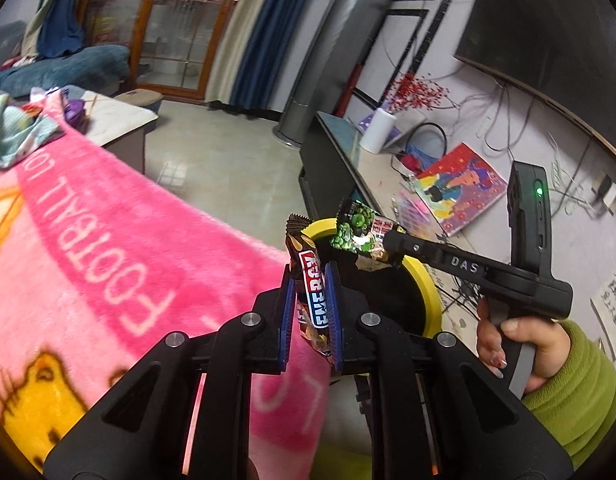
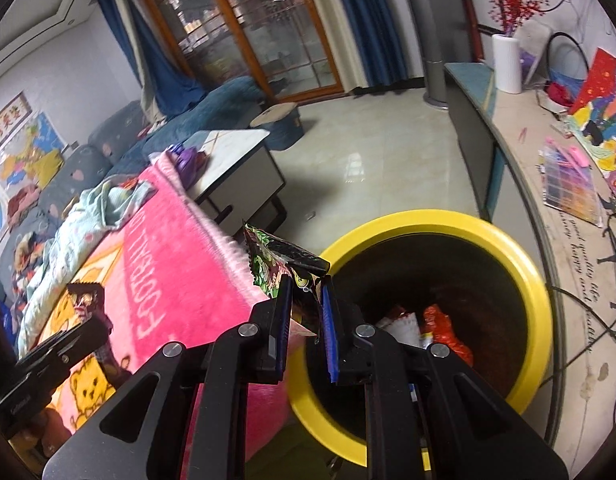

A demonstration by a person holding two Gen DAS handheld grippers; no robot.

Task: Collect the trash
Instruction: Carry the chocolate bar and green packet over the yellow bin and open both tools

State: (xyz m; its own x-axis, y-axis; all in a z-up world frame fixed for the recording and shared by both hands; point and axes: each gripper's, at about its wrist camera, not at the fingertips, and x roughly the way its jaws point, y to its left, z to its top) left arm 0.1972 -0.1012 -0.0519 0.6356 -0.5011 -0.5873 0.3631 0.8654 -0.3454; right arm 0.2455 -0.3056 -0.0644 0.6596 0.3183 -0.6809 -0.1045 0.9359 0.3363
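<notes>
Pink blanket point(image 1: 107, 240) at left. Left gripper point(image 1: 312, 312) clamped on a brown candy wrapper point(image 1: 310, 292) at the blanket edge. Right gripper point(image 2: 303, 320) pinched on a green wrapper point(image 2: 275, 268) at the rim of the yellow bin point(image 2: 524, 264); trash point(image 2: 440, 324) inside.

Tiled floor point(image 2: 360, 148), blue curtains point(image 2: 372, 20), glazed wooden doors point(image 2: 259, 32).

Brown snack bar wrapper point(image 1: 311, 300) upright, pinched mid-length. Green crinkled snack packet point(image 2: 277, 270) pinched above yellow-rimmed bin point(image 2: 428, 222); wrappers inside.
</notes>
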